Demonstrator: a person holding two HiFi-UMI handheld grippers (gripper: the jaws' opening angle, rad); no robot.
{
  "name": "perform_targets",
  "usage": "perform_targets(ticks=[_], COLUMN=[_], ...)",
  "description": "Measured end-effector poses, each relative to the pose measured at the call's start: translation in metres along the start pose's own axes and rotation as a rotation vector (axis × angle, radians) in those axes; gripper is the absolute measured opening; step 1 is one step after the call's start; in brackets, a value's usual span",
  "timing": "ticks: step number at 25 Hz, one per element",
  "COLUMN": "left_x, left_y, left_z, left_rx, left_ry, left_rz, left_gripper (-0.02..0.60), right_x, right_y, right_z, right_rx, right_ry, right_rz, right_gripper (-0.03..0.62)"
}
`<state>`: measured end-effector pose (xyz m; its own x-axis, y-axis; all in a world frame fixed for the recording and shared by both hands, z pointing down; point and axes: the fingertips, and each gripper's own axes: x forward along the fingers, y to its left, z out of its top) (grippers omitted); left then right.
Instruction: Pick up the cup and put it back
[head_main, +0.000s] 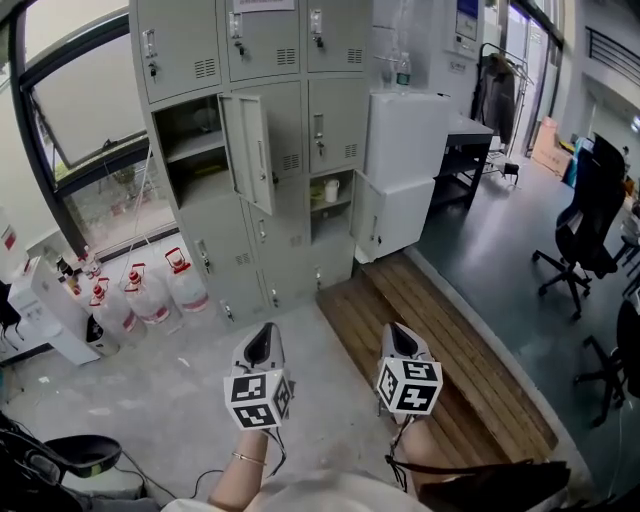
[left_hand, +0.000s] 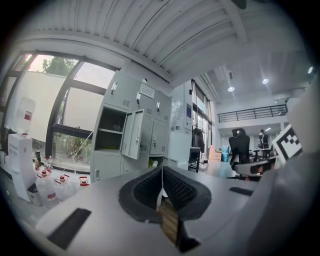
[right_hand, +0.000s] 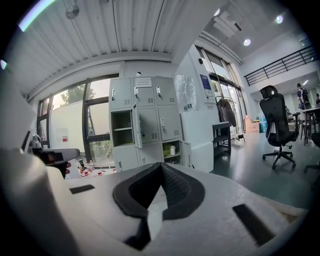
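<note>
Approach stage, as judged from the layout: the left gripper (head_main: 264, 345) and right gripper (head_main: 400, 340) are pointing toward the lockers (head_main: 250, 150), each with its jaws pressed together and holding nothing. The cup (head_main: 331, 190) is standing on a shelf in an open lower compartment, well apart from both grippers. It is appearing upright, long axis vertical, though too small to confirm. The next move is calling for closing the gap, spreading one pair of jaws, and gripping the cup's sides.

Distant cup (head_main: 331, 190) too small, chair (head_main: 622, 360) edge-cropped
</note>
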<state>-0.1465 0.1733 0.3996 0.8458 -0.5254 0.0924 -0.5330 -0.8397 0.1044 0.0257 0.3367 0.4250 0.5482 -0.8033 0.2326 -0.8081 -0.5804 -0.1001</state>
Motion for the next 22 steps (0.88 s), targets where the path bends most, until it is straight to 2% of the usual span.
perform_targets(ticks=[13,22], left_x=[0.066,0.144], left_y=[0.003,0.025], left_z=[-0.019,-0.009], left_rx=[0.002,-0.029], left_ry=[0.052,0.028], left_rz=[-0.004,-0.004], left_gripper=[0.011,0.011], right_x=[0.058,0.128], right_y=[-0.029,-0.041], right_z=[-0.023,-0.003], right_rx=[0.055,0.044], right_ry=[0.059,0.052], right_rz=[-0.014,-0.024], right_gripper=[-0.008,-0.008])
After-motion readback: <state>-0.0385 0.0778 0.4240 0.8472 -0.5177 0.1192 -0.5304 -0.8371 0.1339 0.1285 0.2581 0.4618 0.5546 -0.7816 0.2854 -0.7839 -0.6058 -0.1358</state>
